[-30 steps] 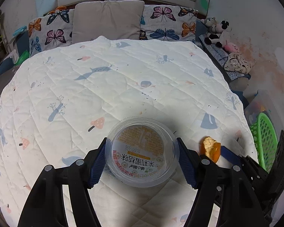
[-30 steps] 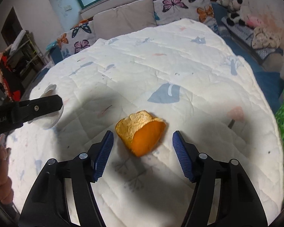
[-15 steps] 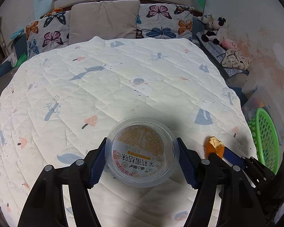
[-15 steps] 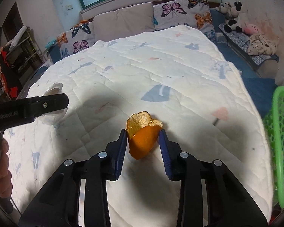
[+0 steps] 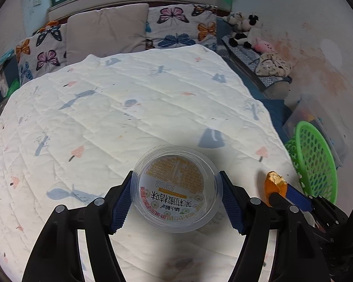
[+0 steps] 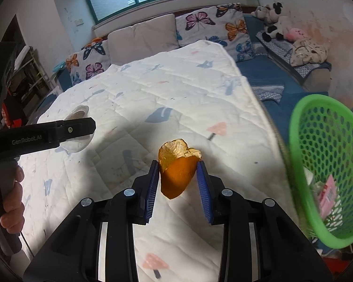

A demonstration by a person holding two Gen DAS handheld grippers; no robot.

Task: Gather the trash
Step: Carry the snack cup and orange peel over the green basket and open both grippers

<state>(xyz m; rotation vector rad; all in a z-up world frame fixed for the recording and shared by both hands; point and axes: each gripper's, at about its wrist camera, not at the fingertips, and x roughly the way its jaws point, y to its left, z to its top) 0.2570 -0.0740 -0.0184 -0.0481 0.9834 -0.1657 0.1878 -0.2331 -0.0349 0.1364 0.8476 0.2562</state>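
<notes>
A clear plastic cup (image 5: 176, 188) with a printed orange label sits between the blue pads of my left gripper (image 5: 176, 199), which is shut on it above the quilt. My right gripper (image 6: 178, 185) is shut on a curled orange peel (image 6: 177, 171), lifted off the bed. In the left wrist view the same orange peel (image 5: 274, 185) shows at the lower right in the right gripper's fingers (image 5: 294, 196). In the right wrist view the left gripper's finger (image 6: 58, 132) crosses the left side, the clear cup (image 6: 78, 129) partly hidden behind it. A green mesh basket (image 6: 327, 164) stands right of the bed.
The bed's white quilt (image 5: 129, 108) stretches ahead, with butterfly pillows (image 5: 181, 25) at its head. Soft toys (image 5: 244, 30) lie on a bench by the stained wall. The green basket (image 5: 315, 159) holds some wrappers (image 6: 327, 192). A hand (image 6: 11, 202) grips the left tool's handle.
My right gripper closed on the orange peel and lifted it off the quilt, moving toward the green basket. My left gripper, still holding the cup, drifted the same way.
</notes>
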